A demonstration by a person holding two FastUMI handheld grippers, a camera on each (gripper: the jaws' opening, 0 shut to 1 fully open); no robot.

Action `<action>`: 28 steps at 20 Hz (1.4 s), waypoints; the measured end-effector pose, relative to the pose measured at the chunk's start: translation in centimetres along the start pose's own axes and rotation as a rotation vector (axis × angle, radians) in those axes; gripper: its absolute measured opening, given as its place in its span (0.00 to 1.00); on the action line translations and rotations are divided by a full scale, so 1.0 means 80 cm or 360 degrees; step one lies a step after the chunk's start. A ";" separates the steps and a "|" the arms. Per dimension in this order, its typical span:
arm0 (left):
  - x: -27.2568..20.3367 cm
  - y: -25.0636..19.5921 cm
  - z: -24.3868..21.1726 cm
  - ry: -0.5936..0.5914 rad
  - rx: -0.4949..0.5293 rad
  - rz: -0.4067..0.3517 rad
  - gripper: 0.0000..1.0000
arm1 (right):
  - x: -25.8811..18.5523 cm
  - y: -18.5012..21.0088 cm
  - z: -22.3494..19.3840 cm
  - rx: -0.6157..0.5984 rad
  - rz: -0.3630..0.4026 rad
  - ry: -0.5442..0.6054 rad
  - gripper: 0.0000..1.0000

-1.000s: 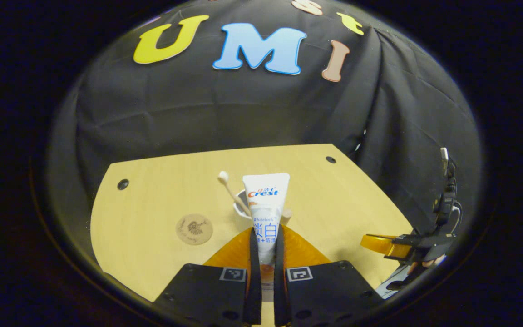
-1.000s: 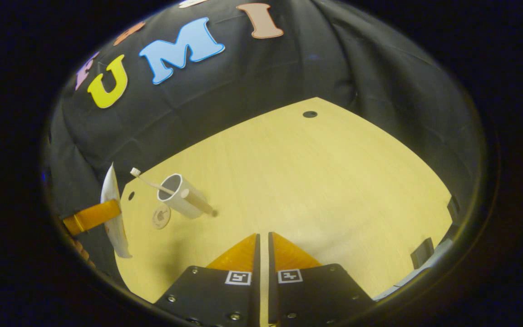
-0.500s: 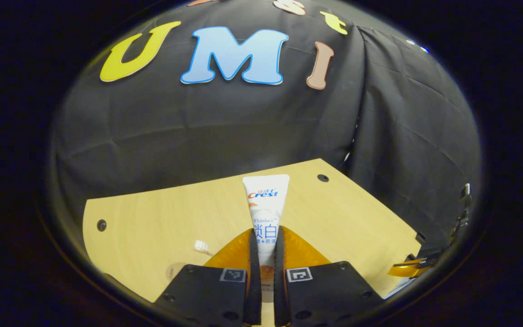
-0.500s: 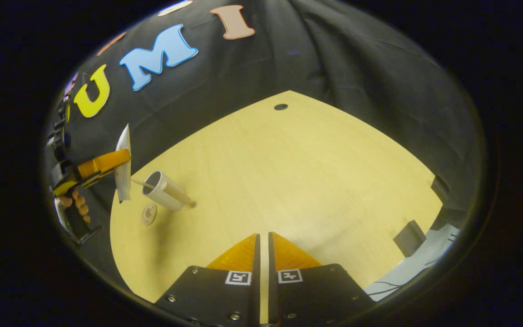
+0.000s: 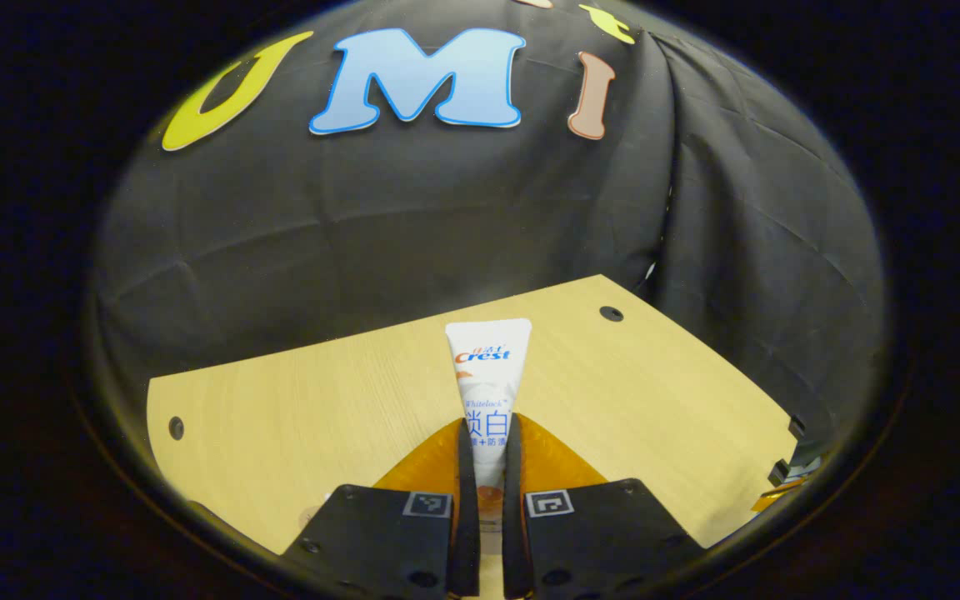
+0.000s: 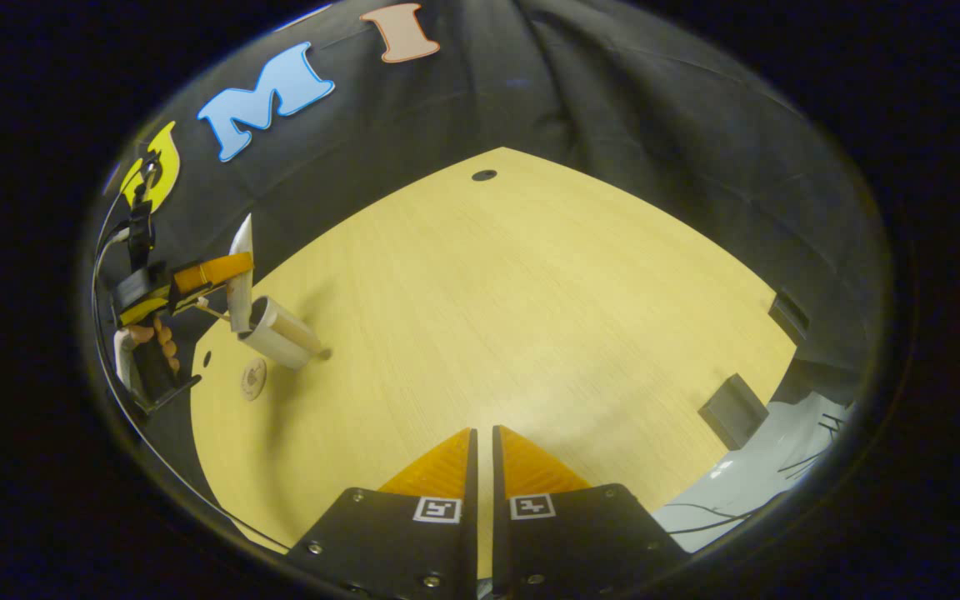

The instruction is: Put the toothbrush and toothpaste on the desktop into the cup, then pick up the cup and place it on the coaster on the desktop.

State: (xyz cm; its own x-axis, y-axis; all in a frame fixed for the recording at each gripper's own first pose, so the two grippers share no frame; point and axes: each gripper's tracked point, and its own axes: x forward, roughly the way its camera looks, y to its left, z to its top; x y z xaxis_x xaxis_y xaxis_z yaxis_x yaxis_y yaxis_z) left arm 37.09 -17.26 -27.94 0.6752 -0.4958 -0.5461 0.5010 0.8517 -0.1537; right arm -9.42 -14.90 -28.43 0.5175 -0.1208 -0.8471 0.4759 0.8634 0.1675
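While the left gripper (image 5: 484,492) clamps the toothpaste (image 5: 488,375) between both fingers, the tube stands upright at the lower centre of the left gripper view, crimped end uppermost. In the right gripper view the same tube hangs at the left edge of the frame, its lower end at the mouth of the cup (image 6: 278,333); whether it has entered the rim cannot be told. The toothbrush (image 6: 212,312) leans out of the cup toward the left. The coaster (image 6: 252,379) lies on the desktop (image 6: 513,292) just below-left of the cup, apart from it.

The step in hand appears to be insertion of the tube. Recommended procedure: keep the tube vertical, align its lower end with the free side of the opening away from the brush handle, lower steadily, and release only once the cup wall supports it. An off-centre push may tip the cup.

The right gripper (image 6: 484,467), at the bottom centre of its view, holds nothing, its fingers nearly together.
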 end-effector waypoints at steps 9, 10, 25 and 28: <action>0.005 0.028 -0.032 -0.0014 -0.0058 0.0193 0.25 | 0.001 0.000 -0.002 -0.0018 0.0010 0.0027 0.07; 0.002 0.027 -0.034 -0.0020 -0.0080 0.0180 0.25 | 0.001 0.001 -0.001 -0.0022 0.0014 0.0026 0.07; -0.090 -0.003 -0.040 -0.0104 -0.0194 0.0150 0.90 | -0.001 0.039 0.006 -0.0122 0.0138 -0.0005 0.07; -0.121 0.008 -0.054 -0.0108 -0.0209 0.0189 0.94 | 0.000 0.056 0.008 -0.0169 0.0193 -0.0011 0.07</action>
State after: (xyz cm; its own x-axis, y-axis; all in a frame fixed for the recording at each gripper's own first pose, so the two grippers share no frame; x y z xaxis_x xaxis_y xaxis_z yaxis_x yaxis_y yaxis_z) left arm 28.55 -11.15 -26.30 0.7627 -0.3968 -0.5107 0.3434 0.9176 -0.2000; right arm -6.82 -11.35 -27.37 0.5718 -0.0155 -0.8202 0.3318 0.9188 0.2140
